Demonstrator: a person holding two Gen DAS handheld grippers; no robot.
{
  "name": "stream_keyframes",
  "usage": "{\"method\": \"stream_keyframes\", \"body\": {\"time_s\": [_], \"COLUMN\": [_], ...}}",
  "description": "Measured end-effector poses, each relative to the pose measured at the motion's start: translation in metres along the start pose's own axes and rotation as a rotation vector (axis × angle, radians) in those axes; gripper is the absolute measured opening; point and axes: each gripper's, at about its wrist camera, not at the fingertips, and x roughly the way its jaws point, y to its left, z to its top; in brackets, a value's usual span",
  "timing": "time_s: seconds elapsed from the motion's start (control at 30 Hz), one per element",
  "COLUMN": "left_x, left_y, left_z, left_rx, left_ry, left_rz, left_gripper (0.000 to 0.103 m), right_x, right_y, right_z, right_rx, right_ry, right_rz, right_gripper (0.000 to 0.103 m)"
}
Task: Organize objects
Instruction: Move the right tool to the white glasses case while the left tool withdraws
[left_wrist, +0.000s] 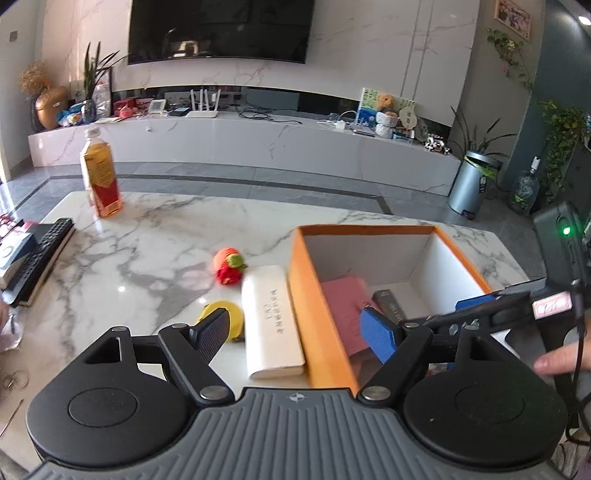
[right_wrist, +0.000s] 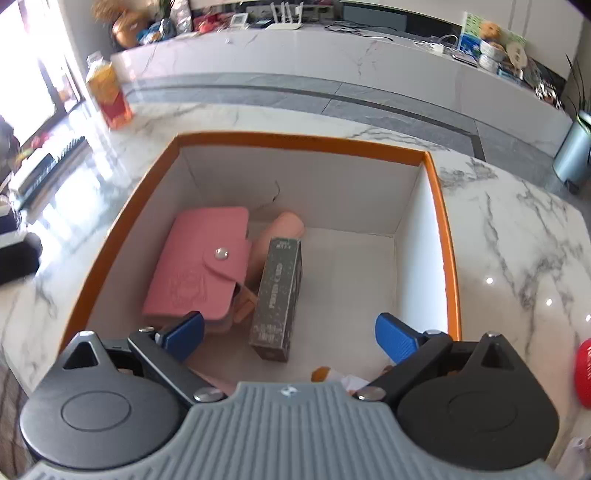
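Note:
An orange box with a white inside (left_wrist: 314, 295) (right_wrist: 441, 229) stands on the marble table. In it lie a pink wallet (right_wrist: 207, 266), a dark slim carton (right_wrist: 277, 295) and a peach-coloured object (right_wrist: 280, 229). My right gripper (right_wrist: 290, 336) is open and empty above the box's near end; its blue fingers (left_wrist: 380, 336) also show in the left wrist view. My left gripper (left_wrist: 299, 328) is open and empty over a white slim box (left_wrist: 271, 321) lying against the orange box's left wall. A yellow item (left_wrist: 229, 314) and a knitted strawberry toy (left_wrist: 229, 264) lie to the left.
A drink bottle (left_wrist: 99, 173) stands at the table's far left. A black remote (left_wrist: 40, 258) lies on books at the left edge. A red object (right_wrist: 583, 373) lies right of the box. A TV cabinet and a bin (left_wrist: 471, 182) stand beyond the table.

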Motion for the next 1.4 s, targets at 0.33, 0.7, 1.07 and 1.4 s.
{"method": "stream_keyframes", "body": {"time_s": [0.33,0.7,1.07,1.4], "left_x": [0.000,0.012,0.014,0.016], "left_y": [0.057,0.091,0.116,0.116], "left_z": [-0.015,-0.026,-0.027,-0.033], "left_rx": [-0.151,-0.253,-0.314,-0.282], "left_ry": [0.005,0.025,0.049,0.096], "left_rz": [-0.025,0.025,0.067,0.101], "left_gripper": [0.092,0.089,0.089,0.089], "right_x": [0.005,0.014,0.002,-0.017], "right_y": [0.005,0.056,0.035,0.073], "right_z": [0.008,0.006,0.006,0.015], "right_rx": [0.107,-0.141,0.008,0.007], "right_ry": [-0.059,0.056,-0.116,-0.197], "right_rz": [0.087,0.108,0.169,0.188], "right_gripper": [0.022,0.038,0.067,0.080]}}
